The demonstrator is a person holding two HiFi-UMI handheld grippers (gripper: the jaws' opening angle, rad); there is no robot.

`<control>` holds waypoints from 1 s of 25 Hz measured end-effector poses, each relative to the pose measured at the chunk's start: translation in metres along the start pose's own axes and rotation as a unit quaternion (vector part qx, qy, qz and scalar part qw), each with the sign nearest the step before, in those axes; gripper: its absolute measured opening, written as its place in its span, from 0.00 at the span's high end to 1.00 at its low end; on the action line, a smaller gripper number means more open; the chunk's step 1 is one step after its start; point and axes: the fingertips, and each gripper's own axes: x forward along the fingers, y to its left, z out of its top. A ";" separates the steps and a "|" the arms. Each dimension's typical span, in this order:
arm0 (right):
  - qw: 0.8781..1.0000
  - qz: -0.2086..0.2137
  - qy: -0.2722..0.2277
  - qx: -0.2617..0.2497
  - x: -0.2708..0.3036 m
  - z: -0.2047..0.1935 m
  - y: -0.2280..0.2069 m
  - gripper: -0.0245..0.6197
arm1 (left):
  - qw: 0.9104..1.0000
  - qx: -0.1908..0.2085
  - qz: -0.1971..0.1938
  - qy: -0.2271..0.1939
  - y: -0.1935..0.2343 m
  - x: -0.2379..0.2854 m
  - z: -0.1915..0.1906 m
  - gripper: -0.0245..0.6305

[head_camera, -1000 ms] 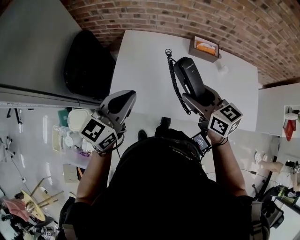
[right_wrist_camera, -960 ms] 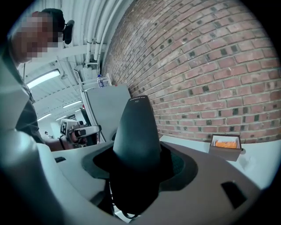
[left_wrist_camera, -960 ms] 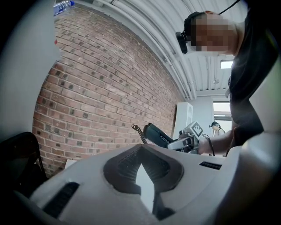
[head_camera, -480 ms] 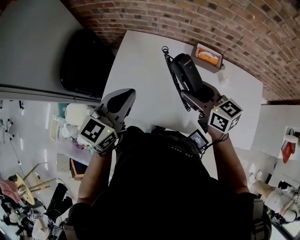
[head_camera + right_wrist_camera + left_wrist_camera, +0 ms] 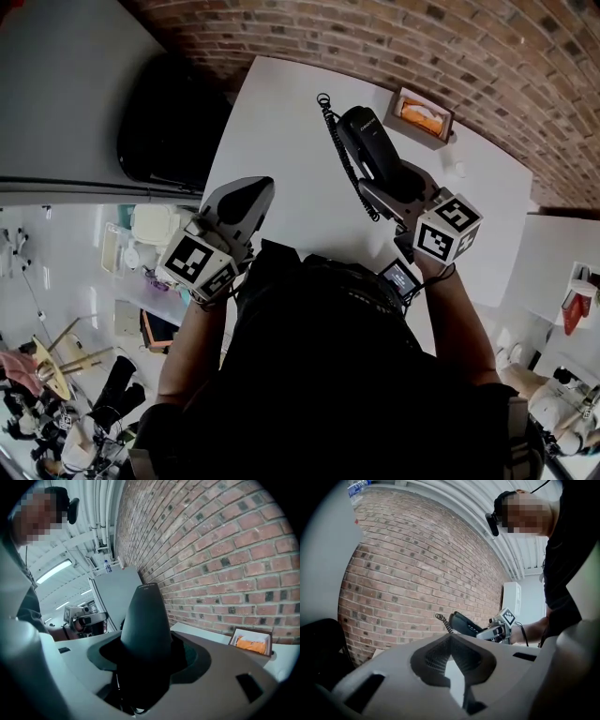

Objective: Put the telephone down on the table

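Observation:
The black telephone handset (image 5: 368,139) with its coiled cord (image 5: 343,155) hangs above the white table (image 5: 281,112), its far end pointing toward the brick wall. My right gripper (image 5: 398,190) is shut on the handset's near end. In the right gripper view the handset (image 5: 145,620) rises between the jaws of the right gripper (image 5: 146,660). My left gripper (image 5: 246,195) is shut with nothing in it, above the table's near left edge. The left gripper view shows the left gripper (image 5: 451,663) low in front, with the handset (image 5: 464,623) and right gripper (image 5: 500,629) beyond.
An open cardboard box (image 5: 424,111) with orange contents sits near the table's far edge by the brick wall (image 5: 450,47). A black chair (image 5: 169,117) stands left of the table against a grey cabinet (image 5: 66,103). Clutter lies on the floor at lower left.
The right gripper and the handset have shifted slightly up and left in the head view, farther over the table. The left gripper has hardly moved.

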 end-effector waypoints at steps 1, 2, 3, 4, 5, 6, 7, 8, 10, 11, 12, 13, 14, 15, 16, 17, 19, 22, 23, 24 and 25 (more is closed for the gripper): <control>1.000 -0.002 0.000 0.001 0.002 0.000 -0.002 0.53 | 1.000 -0.001 -0.004 0.003 0.003 0.004 -0.001 0.95; 1.000 -0.003 0.001 0.002 0.005 0.000 -0.003 0.54 | 1.000 -0.003 -0.008 0.006 0.006 0.007 -0.002 0.95; 1.000 -0.005 0.003 0.003 0.007 0.000 -0.005 0.54 | 1.000 -0.004 -0.011 0.009 0.010 0.010 -0.003 0.95; 1.000 -0.008 0.004 0.003 0.010 0.001 -0.007 0.54 | 1.000 -0.003 -0.014 0.011 0.014 0.013 -0.003 0.95; 1.000 -0.011 0.005 0.003 0.012 0.002 -0.009 0.54 | 1.000 -0.001 -0.017 0.013 0.018 0.017 -0.002 0.95; 1.000 -0.014 0.006 0.002 0.014 0.003 -0.011 0.53 | 1.000 0.000 -0.021 0.014 0.021 0.021 -0.002 0.95; 1.000 -0.016 0.008 0.002 0.017 0.004 -0.013 0.54 | 1.000 0.000 -0.024 0.018 0.023 0.025 -0.002 0.95; 1.000 -0.017 0.010 0.002 0.019 0.004 -0.014 0.54 | 0.999 -0.002 -0.028 0.024 0.025 0.028 -0.004 0.95; 1.000 -0.020 0.015 0.003 0.025 0.004 -0.018 0.54 | 0.999 -0.007 -0.035 0.037 0.029 0.033 -0.007 0.95; 1.000 -0.022 0.018 0.005 0.029 0.003 -0.021 0.54 | 0.998 -0.011 -0.038 0.040 0.032 0.036 -0.009 0.95; 0.999 -0.024 0.021 0.008 0.033 0.003 -0.024 0.54 | 0.998 -0.014 -0.040 0.042 0.035 0.038 -0.010 0.95; 0.999 -0.025 0.024 0.012 0.038 0.002 -0.026 0.54 | 0.998 -0.016 -0.042 0.041 0.040 0.039 -0.011 0.95; 0.999 -0.026 0.027 0.014 0.042 0.001 -0.028 0.54 | 0.998 -0.018 -0.043 0.042 0.045 0.041 -0.013 0.95; 0.999 -0.027 0.030 0.016 0.046 0.000 -0.030 0.54 | 0.998 -0.021 -0.044 0.044 0.049 0.042 -0.014 0.95; 0.999 -0.028 0.033 0.017 0.050 0.000 -0.031 0.54 | 0.998 -0.025 -0.045 0.048 0.053 0.043 -0.016 0.95; 0.999 -0.029 0.037 0.018 0.054 -0.002 -0.033 0.54 | 0.997 -0.028 -0.046 0.050 0.056 0.045 -0.018 0.95; 0.998 -0.031 0.047 0.020 0.062 -0.006 -0.037 0.54 | 0.997 -0.035 -0.049 0.054 0.063 0.048 -0.023 0.95; 0.997 -0.037 0.059 0.019 0.078 -0.014 -0.044 0.54 | 0.996 -0.047 -0.052 0.061 0.072 0.050 -0.033 0.95; 0.997 -0.038 0.063 0.020 0.084 -0.018 -0.047 0.54 | 0.995 -0.049 -0.053 0.064 0.075 0.051 -0.037 0.95; 0.997 -0.040 0.066 0.022 0.089 -0.021 -0.050 0.54 | 0.995 -0.052 -0.055 0.066 0.078 0.052 -0.041 0.95; 0.996 -0.041 0.070 0.025 0.094 -0.025 -0.053 0.54 | 0.995 -0.055 -0.056 0.068 0.080 0.053 -0.045 0.95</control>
